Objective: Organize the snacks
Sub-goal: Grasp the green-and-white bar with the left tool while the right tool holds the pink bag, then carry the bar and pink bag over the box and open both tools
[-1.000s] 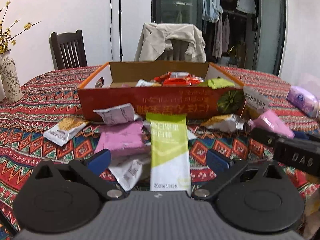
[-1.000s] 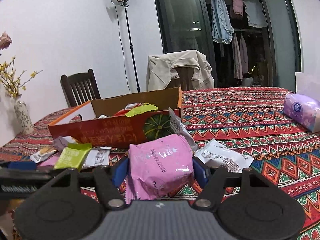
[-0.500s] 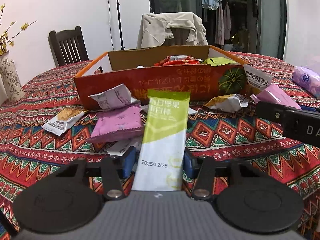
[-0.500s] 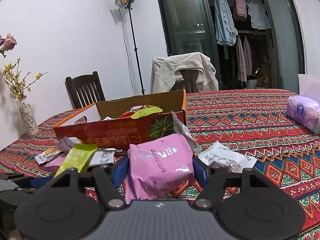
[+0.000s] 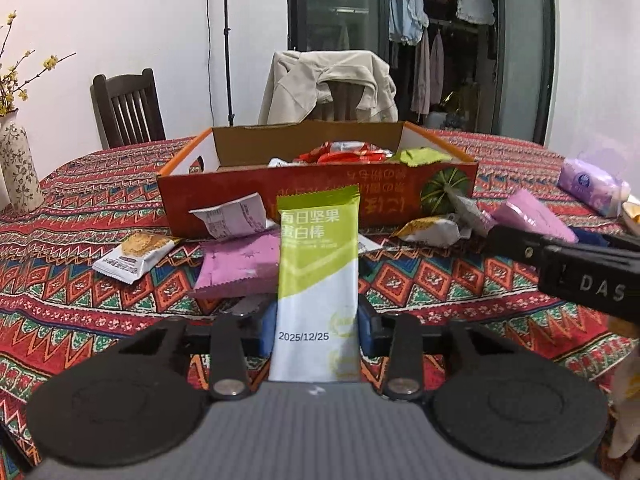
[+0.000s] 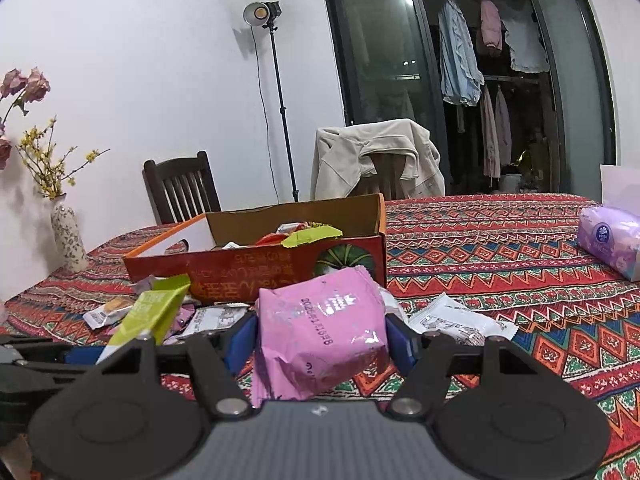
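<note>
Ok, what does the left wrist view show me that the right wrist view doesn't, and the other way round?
Only the left wrist view: the printed front of the green protein bar, which the left gripper is shut on, and a flat purple packet on the cloth behind it.

Only the right wrist view: the right gripper shut on the pink snack bag, and the lamp on its stand.

Both: the orange cardboard box already holding snacks, and the purple tissue pack.

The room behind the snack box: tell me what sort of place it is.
Most likely a dining area in a home. A patterned tablecloth covers a table with wooden chairs around it, a jacket hangs over one chair, and clothes hang behind glass doors.
</note>
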Motion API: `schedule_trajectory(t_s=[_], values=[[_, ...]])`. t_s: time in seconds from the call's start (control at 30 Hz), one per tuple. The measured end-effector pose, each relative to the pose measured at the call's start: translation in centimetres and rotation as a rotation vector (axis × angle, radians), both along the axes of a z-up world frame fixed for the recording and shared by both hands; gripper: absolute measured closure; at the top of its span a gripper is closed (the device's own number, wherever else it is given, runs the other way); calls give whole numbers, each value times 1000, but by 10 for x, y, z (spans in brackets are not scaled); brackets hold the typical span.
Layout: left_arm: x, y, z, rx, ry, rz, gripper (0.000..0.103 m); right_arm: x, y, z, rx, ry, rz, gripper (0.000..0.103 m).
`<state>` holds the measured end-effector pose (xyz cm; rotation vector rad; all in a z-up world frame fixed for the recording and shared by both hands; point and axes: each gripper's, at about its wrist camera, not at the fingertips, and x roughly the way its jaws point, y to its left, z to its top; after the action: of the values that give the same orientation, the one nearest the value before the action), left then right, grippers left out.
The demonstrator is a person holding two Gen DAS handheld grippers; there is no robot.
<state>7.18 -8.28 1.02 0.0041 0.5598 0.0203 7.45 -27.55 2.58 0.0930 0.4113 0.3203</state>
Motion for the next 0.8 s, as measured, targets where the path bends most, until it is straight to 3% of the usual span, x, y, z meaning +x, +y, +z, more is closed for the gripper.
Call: schedule_trajectory(t_s=[0.5, 0.8], values=[[-25, 20, 34, -65, -101, -35, 64, -19, 23, 24, -21, -28, 6, 36], [-9, 42, 58, -99, -136, -26, 64, -3, 36, 40, -31, -30, -7, 36]])
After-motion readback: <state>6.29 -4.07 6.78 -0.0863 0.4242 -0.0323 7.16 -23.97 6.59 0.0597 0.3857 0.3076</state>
